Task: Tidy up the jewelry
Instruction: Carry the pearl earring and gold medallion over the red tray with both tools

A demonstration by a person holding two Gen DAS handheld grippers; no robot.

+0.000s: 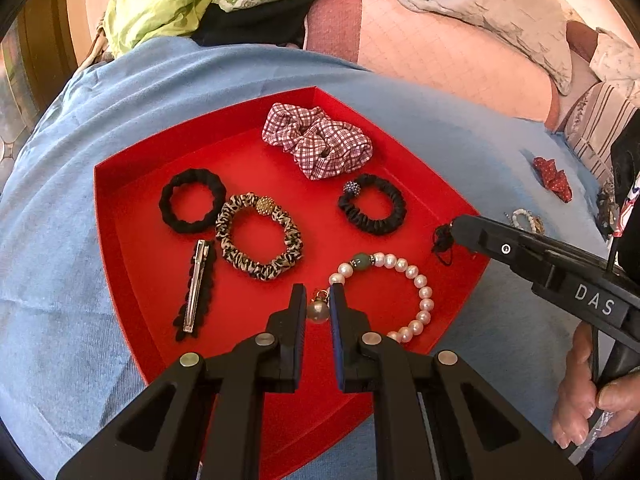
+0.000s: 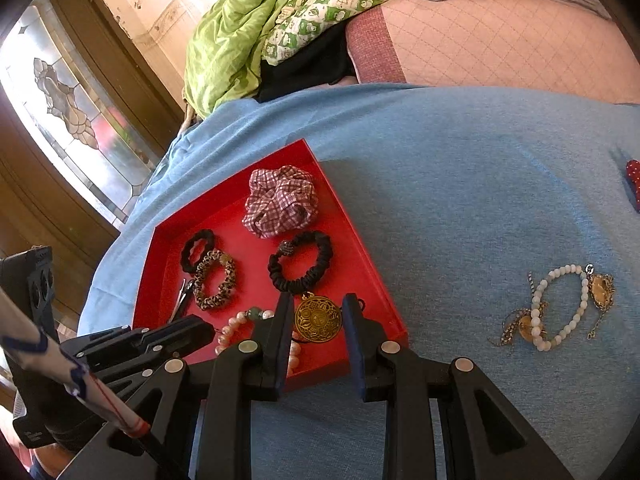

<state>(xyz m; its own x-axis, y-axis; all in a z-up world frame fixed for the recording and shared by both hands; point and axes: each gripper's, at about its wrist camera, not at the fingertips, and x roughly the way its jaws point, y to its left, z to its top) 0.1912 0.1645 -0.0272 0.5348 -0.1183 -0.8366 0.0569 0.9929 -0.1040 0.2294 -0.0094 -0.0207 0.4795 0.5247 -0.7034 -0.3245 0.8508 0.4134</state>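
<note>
Nearest, left gripper (image 1: 318,298) sits low over the red tray's (image 1: 120,216) front corner, jaws narrowly parted around a pearl drop pendant (image 1: 318,311); contact cannot be told. Right gripper (image 2: 317,308) hangs open over the tray's right rim, a brass filigree medallion (image 2: 318,318) between its fingers, untouched. Just beyond: pearl bracelet (image 1: 416,280), leopard scrunchie (image 1: 260,236), metal clip (image 1: 197,286), black ruffled ties, checked scrunchie (image 1: 318,140). Bare blue cloth (image 2: 440,184) to the right, with a tangle of beaded and gold pieces (image 2: 558,308).
</note>
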